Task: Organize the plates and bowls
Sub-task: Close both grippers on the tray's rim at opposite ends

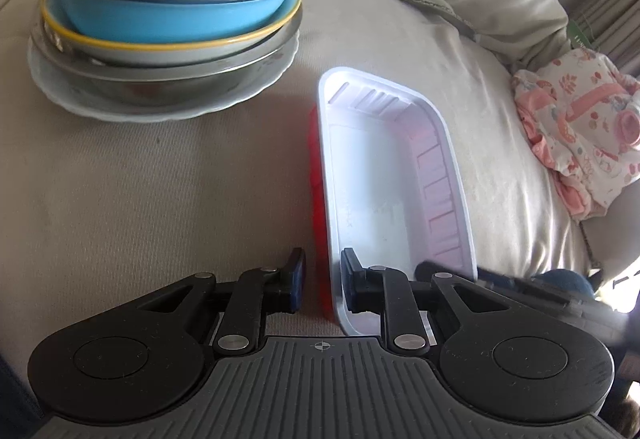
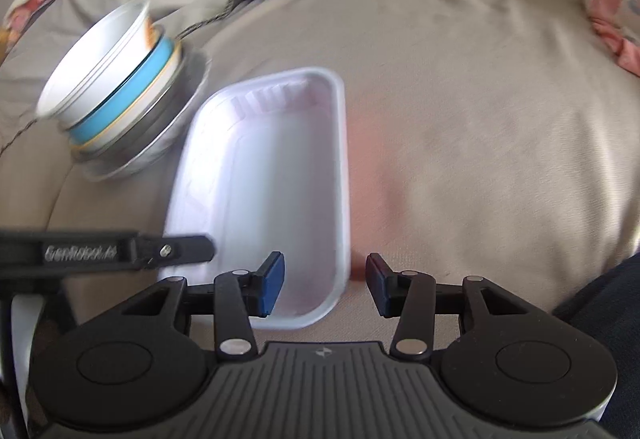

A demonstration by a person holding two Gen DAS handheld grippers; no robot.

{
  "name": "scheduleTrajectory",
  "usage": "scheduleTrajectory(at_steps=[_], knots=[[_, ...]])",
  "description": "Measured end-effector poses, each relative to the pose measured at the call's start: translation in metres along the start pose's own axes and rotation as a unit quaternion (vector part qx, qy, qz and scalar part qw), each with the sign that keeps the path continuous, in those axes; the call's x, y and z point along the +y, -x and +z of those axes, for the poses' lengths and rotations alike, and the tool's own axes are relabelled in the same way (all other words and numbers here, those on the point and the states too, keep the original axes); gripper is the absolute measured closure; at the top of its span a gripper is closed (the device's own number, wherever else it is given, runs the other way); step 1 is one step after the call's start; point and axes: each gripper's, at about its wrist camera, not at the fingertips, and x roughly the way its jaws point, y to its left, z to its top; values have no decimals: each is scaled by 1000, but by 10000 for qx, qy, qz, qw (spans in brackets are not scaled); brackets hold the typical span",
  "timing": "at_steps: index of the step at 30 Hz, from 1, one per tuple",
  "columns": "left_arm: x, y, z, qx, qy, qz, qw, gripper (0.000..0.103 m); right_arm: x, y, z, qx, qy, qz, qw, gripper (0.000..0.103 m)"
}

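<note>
Left wrist: L tool straddles tray rim, unclamped; R tool wide.

We can read one brand mark: "GenRobot.ai", in pale letters along the side of the left tongs, which reach in from the left edge of the right wrist view; the last characters are soft with blur. On the floor of the white tray we see faint embossed lettering in the left wrist view, too weak to read. A green tag at the right edge of that view carries pale marks we cannot read.
</note>
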Motion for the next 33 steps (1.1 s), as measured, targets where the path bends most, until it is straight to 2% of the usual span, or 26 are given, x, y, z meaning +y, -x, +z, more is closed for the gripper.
scheduleTrajectory(at_steps=[3,9,13,19,21,24,27,30,33], knots=[[-4,-2,2,-11,-71,78,9999,81,-10,-3,5,-72,-220,-20,9997,52],[-7,-9,9,5,-115,122,9999,82,-6,-12,18,-281,-72,-109,9995,52],[-7,-16,18,19,-68,69,10000,85,-3,-17,21,-291,32,-128,9995,58],[-15,-19,23,48,-319,115,9994,85,-3,-15,20,-171,39,-28,9998,71],[-17,-17,19,68,-425,109,9990,86,2,-15,17,-74,93,118,9999,72],[-19,-11,12,287,-518,115,9982,85,12,-12,10,-2,316,5,9995,72],[-13,-8,3,421,-436,41,9982,86,14,-8,0,182,423,108,9989,72],[-12,-10,2,390,-286,61,9988,85,17,-4,-11,211,582,83,9980,72],[-17,-13,5,372,-395,128,9984,85,12,-2,-11,177,401,109,9990,72]])
